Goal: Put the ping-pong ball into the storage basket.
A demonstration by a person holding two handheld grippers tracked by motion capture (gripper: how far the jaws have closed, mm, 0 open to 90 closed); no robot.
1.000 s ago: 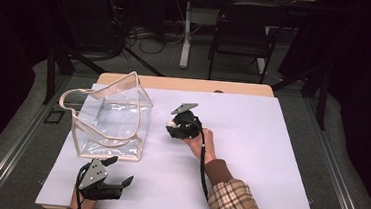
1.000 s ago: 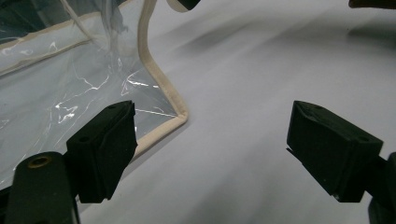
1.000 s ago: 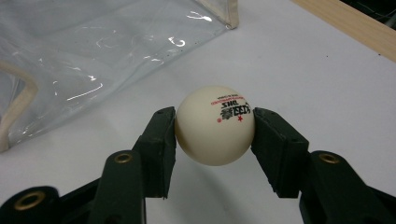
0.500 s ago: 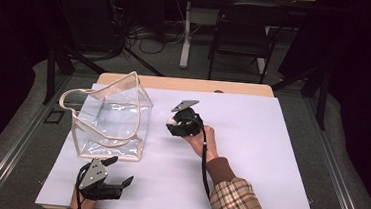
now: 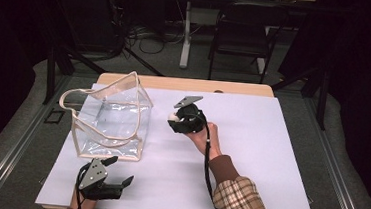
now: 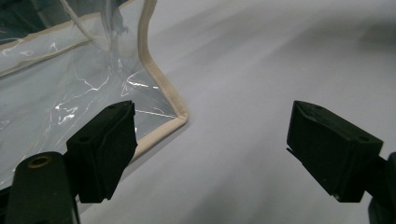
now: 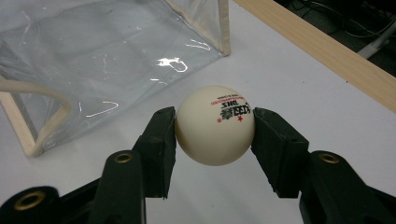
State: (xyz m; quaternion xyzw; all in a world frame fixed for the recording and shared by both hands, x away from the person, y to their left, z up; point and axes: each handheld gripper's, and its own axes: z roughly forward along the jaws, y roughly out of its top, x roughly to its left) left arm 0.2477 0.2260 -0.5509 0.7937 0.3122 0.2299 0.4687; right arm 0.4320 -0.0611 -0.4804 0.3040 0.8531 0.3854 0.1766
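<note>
Currently, item: white table-tennis ball [image 7: 215, 124], red and black print on top, pinched between both pads of the right claw [image 5: 174, 119] at centre of the right gripper view; in the high view, just left of frame centre, clear of the white tabletop [image 5: 249, 154].

Item: clear plastic bag [image 5: 112, 121] with beige trim, upright, mouth open, at left of centre in the high view, just beside the ball.

Item: left claw [image 5: 113, 171], spread wide and empty, lower left of the high view, near the bag's front corner.

Handling note: likely step is carrying the ball over the bag's rim. Keep the pinch even across the ball's middle, since a round shell can squirt out. Clear the beige trim before lowering. The left claw could steady the soft wall.

Not legible: bag's floor behind glare; small print on the ball; the carry handle [image 7: 49, 112], cut off at the left edge of the right gripper view.
</note>
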